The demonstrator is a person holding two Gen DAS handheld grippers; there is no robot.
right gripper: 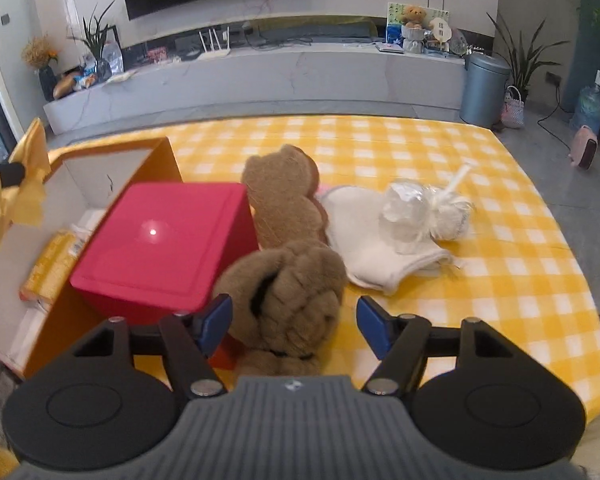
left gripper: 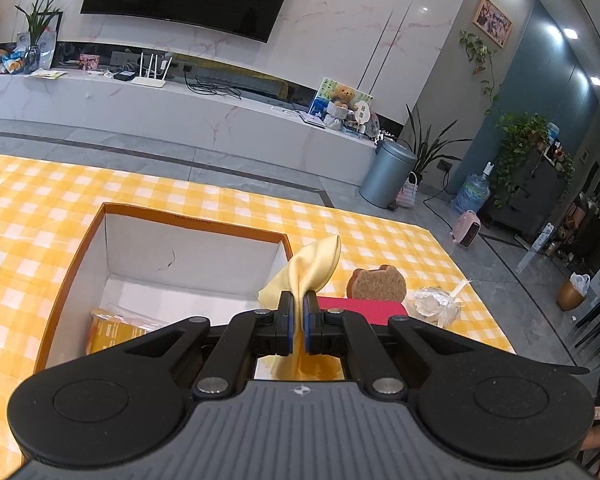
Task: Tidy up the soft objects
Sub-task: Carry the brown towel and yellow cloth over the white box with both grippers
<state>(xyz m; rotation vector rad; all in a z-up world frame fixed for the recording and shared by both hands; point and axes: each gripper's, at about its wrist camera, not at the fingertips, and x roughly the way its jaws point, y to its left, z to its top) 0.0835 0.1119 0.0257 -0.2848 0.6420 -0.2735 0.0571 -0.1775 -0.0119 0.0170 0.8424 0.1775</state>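
Note:
My left gripper [left gripper: 299, 300] is shut on a pale yellow satin cloth [left gripper: 312, 264], which sticks up above the pads and hangs below them. It hovers at the right wall of an open orange box [left gripper: 196, 220] with a white inside. In the right wrist view the same cloth [right gripper: 28, 184] hangs over the box [right gripper: 156, 160] at far left. My right gripper [right gripper: 296, 320] is open around a brown knitted plush [right gripper: 292, 296] lying on the checked tablecloth. The plush sits between the blue pads, with a gap showing on the right side.
A red cube box [right gripper: 160, 240] stands against the orange box. Behind the plush lie a brown bear-shaped pad [right gripper: 284, 196], a white cloth [right gripper: 364, 232] and a clear-wrapped bundle [right gripper: 424, 212]. A yellow packet [right gripper: 48, 264] lies inside the orange box. The table's edge runs along the right.

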